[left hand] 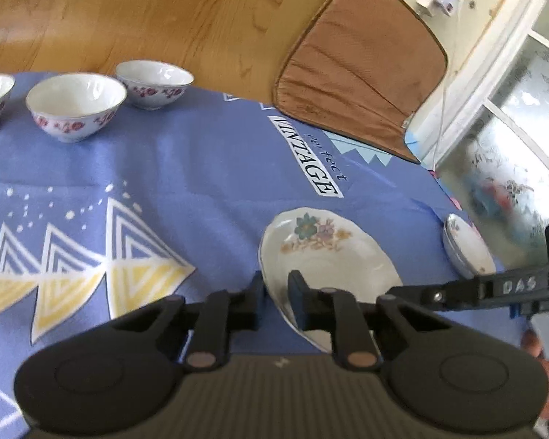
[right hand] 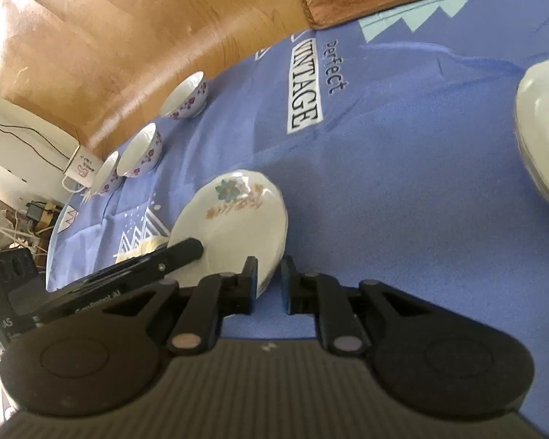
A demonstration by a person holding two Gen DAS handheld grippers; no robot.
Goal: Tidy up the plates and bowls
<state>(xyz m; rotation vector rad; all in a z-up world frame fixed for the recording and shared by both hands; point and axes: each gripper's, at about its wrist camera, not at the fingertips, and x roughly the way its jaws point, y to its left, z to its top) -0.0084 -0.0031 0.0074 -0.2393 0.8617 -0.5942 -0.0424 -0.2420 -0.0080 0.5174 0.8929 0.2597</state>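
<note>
The left gripper (left hand: pixel 276 287) is clamped on the near rim of a floral plate (left hand: pixel 329 252), tilted on the blue tablecloth (left hand: pixel 186 168). The right gripper (right hand: pixel 269 274) grips that plate's opposite rim. A second plate (right hand: pixel 541 139) lies well right of the right gripper; three bowls (left hand: pixel 76 104) stand far left

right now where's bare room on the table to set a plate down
Widest bare cloth lies between the three bowls and the flowered plate, around the VINTAGE print. Crowded along the bowl row, and on the right between the flowered plate and the other plate.
</note>
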